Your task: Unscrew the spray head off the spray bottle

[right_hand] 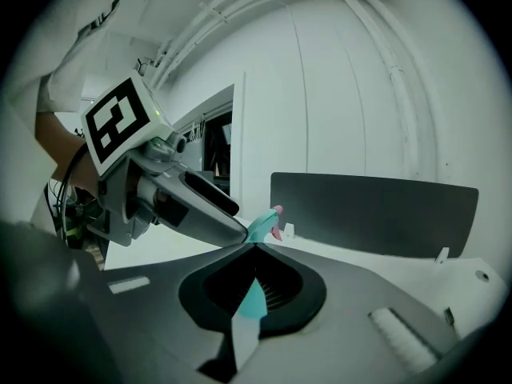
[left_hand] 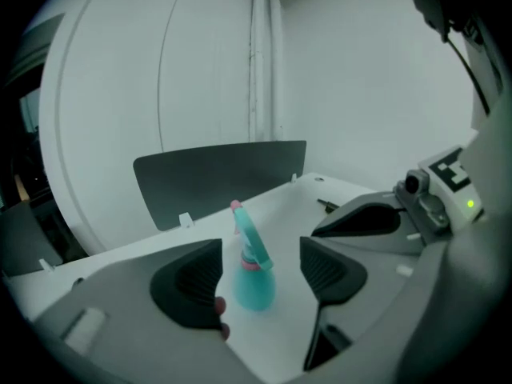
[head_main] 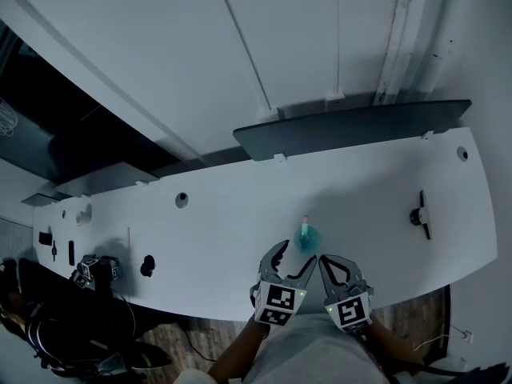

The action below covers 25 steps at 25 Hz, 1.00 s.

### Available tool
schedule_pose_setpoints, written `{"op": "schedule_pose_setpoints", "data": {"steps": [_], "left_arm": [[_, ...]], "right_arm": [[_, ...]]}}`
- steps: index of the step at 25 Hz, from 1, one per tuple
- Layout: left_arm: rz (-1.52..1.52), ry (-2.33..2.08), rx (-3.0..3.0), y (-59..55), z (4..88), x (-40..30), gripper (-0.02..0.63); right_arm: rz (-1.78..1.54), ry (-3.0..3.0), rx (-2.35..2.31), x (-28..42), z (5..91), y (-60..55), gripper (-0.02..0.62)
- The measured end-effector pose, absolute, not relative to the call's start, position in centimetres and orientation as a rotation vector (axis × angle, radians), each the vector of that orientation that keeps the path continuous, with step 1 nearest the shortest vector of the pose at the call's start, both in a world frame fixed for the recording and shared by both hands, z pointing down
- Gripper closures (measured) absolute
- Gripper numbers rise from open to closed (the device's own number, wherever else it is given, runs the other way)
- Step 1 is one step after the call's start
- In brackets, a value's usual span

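A small teal spray bottle with a teal spray head and pink nozzle stands upright on the white table, close to its front edge. In the left gripper view the bottle stands between the wide-apart jaws of my left gripper, and neither pad touches it. The spray head leans toward the back. My right gripper is just right of the bottle, shut and empty. In the right gripper view the bottle shows through the slit behind the closed jaws of that gripper.
A dark grey panel stands along the table's back edge. A black fitting lies at the far right. Small black items and another marker-cube device sit at the left end. The table's front edge runs just under both grippers.
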<state>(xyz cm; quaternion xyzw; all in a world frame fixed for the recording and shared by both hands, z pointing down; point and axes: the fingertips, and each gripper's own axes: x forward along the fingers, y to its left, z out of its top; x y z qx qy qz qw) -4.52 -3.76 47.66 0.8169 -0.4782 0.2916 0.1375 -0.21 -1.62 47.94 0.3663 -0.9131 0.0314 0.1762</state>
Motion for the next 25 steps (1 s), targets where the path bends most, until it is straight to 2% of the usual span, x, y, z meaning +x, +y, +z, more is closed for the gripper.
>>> {"op": "schedule_pose_setpoints", "data": {"steps": [5, 11, 12, 14, 17, 21, 22, 25], "left_arm": [[1.073, -1.316, 2.285, -4.9, 48.9, -4.6, 0.418], [1.186, -1.182, 2.208, -5.5, 50.6, -3.7, 0.423], [1.186, -1.183, 2.195, -5.7, 50.7, -3.7, 0.429], [1.193, -1.209, 2.169, -6.4, 50.8, -3.8, 0.455], [1.231, -1.248, 2.141, -7.2, 50.8, -4.4, 0.516], [1.228, -1.235, 2.125, -7.4, 50.8, -4.5, 0.519], [1.223, -1.232, 2.123, -7.4, 50.8, -4.5, 0.520], [1.208, -1.227, 2.121, -7.4, 50.8, -4.6, 0.520]], "right_arm": [[0.135, -2.583, 1.088, 1.2, 49.4, -2.1, 0.594], [0.069, -2.535, 1.037, 1.6, 51.5, -2.3, 0.592], [0.050, -2.531, 1.011, 1.3, 52.0, -2.3, 0.571], [0.004, -2.520, 0.943, 0.5, 53.1, -2.4, 0.429], [-0.044, -2.508, 0.853, -1.3, 55.2, -3.0, 0.359], [-0.008, -2.535, 0.753, -4.4, 57.8, -4.6, 0.156], [0.001, -2.535, 0.732, -5.0, 58.4, -5.1, 0.132], [0.028, -2.539, 0.702, -6.3, 59.4, -6.7, 0.120]]}}
